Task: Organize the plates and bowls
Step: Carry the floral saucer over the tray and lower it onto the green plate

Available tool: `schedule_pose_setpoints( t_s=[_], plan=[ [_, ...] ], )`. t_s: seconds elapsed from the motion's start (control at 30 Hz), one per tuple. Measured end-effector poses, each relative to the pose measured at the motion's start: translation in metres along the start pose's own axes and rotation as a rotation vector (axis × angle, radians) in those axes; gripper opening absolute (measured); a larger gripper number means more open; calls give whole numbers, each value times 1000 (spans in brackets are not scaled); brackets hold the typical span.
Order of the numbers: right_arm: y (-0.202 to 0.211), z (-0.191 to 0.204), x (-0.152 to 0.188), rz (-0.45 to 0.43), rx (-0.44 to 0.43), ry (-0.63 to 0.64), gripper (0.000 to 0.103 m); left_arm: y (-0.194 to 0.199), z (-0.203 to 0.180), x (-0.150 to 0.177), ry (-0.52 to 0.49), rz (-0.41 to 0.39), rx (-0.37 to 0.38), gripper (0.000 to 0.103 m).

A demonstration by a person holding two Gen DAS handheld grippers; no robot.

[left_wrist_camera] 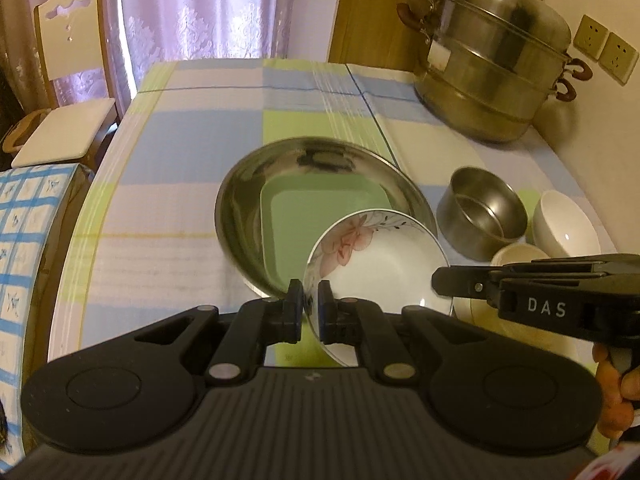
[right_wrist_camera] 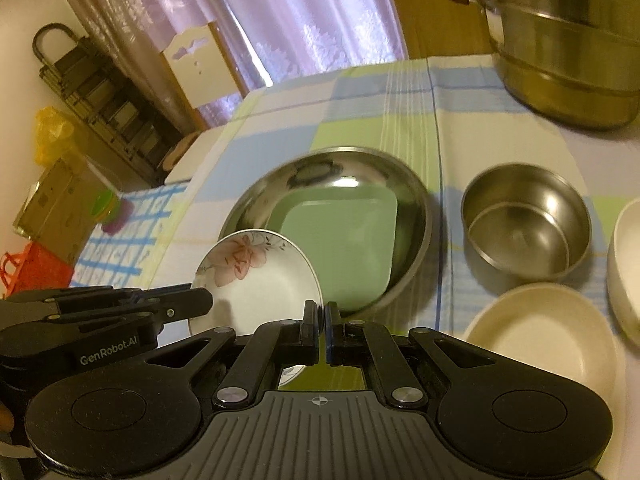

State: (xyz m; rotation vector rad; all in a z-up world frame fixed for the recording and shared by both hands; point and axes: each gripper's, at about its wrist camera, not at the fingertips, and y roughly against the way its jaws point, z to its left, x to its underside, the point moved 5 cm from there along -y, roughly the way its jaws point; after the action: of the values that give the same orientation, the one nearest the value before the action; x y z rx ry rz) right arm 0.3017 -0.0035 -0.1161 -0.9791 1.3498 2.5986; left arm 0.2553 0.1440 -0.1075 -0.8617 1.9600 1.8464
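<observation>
My left gripper (left_wrist_camera: 310, 300) is shut on the rim of a white floral plate (left_wrist_camera: 380, 264), holding it tilted above the table next to a large steel basin (left_wrist_camera: 248, 184). A green square plate (left_wrist_camera: 320, 200) lies in the basin. My right gripper (right_wrist_camera: 323, 320) is shut on the opposite rim of the floral plate (right_wrist_camera: 256, 280); it also shows in the left wrist view (left_wrist_camera: 440, 278). A steel bowl (right_wrist_camera: 524, 220), a cream plate (right_wrist_camera: 540, 332) and a white bowl (right_wrist_camera: 624, 264) sit to the right.
A tall steel steamer pot (left_wrist_camera: 496, 64) stands at the table's back right by the wall. A chair (left_wrist_camera: 68, 80) stands past the left edge. The checked tablecloth (left_wrist_camera: 192, 128) covers the table. Boxes and bags (right_wrist_camera: 52, 208) lie on the floor at left.
</observation>
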Motion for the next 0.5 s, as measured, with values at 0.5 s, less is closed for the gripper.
schedule_pose_setpoints(
  t_s=[0.5],
  plan=[
    [-32, -18, -34, -8, 42, -58, 3, -42, 4, -38, -20, -4, 12, 6]
  ],
)
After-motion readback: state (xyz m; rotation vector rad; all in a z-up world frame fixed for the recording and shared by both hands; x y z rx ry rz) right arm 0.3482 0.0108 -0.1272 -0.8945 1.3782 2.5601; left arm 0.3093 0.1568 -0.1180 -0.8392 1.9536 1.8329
